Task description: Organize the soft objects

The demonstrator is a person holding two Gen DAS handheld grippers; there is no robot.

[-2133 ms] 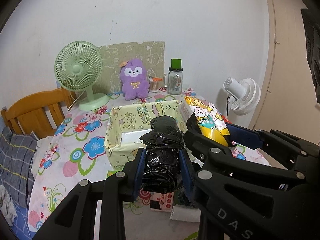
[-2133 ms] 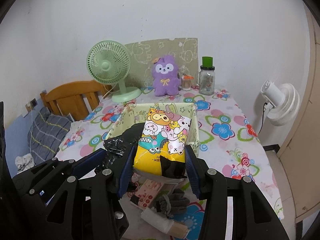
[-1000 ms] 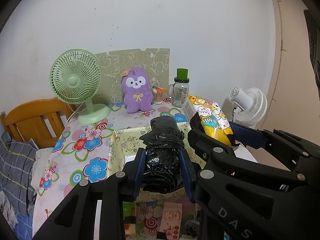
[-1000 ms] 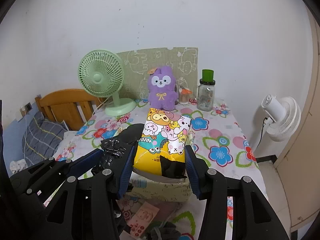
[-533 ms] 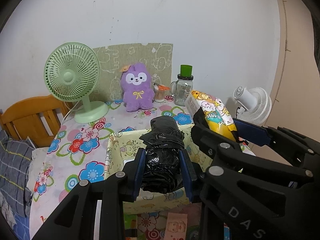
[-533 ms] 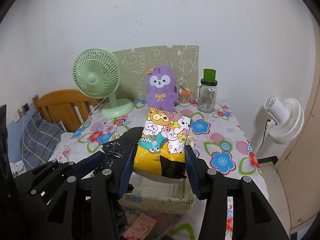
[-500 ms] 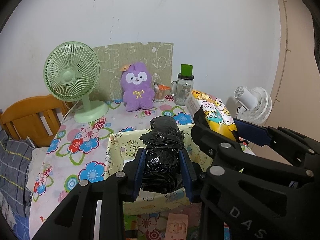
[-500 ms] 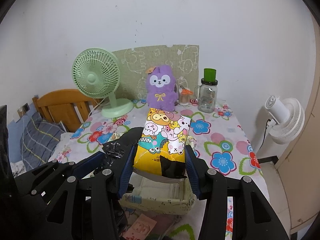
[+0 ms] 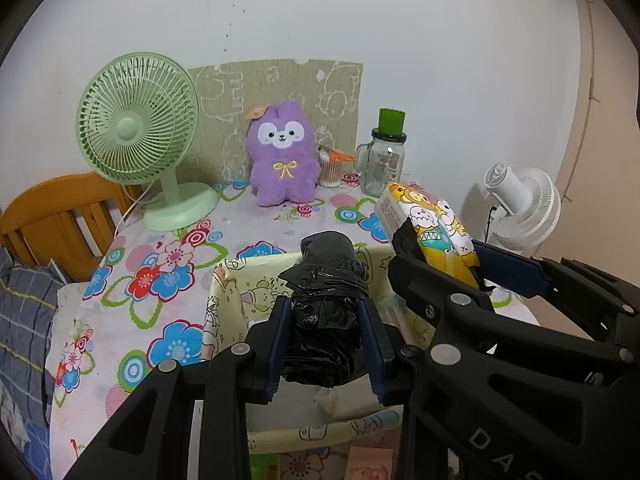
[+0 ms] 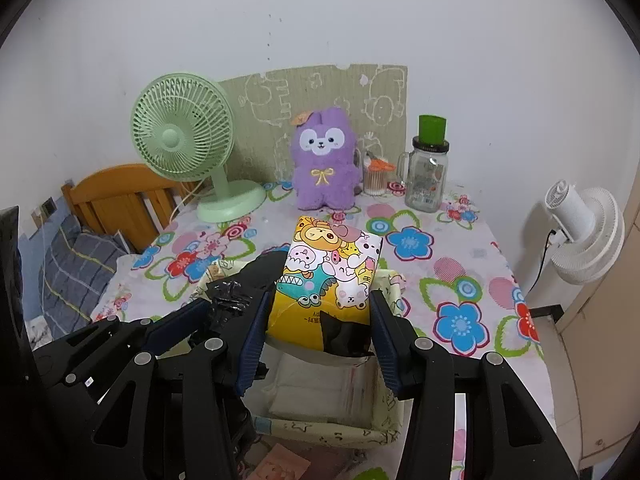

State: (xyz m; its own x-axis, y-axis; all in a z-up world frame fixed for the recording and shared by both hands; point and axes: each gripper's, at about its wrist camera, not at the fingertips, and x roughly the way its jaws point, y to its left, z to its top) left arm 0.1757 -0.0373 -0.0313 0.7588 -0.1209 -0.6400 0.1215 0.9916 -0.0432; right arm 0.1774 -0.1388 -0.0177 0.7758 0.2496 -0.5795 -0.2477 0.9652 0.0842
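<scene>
The left claw (image 9: 325, 340) is clenched on a roll of black plastic bags (image 9: 326, 308) and the right claw (image 10: 318, 334) grips a yellow cartoon-printed pack (image 10: 330, 276); both hang over the pale fabric basket (image 9: 224, 312) on the flowered bench (image 9: 160, 280). The claws sit just beside each other, so letting go together could knock one load askew. The slick pack could also catch the soft basket wall and tip out.

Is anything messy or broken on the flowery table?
Nothing looks spilled or broken. The purple plush, green fan and jar stand upright at the back. One oddity: the cartoon pack has a dark flap hanging open at its near end.
</scene>
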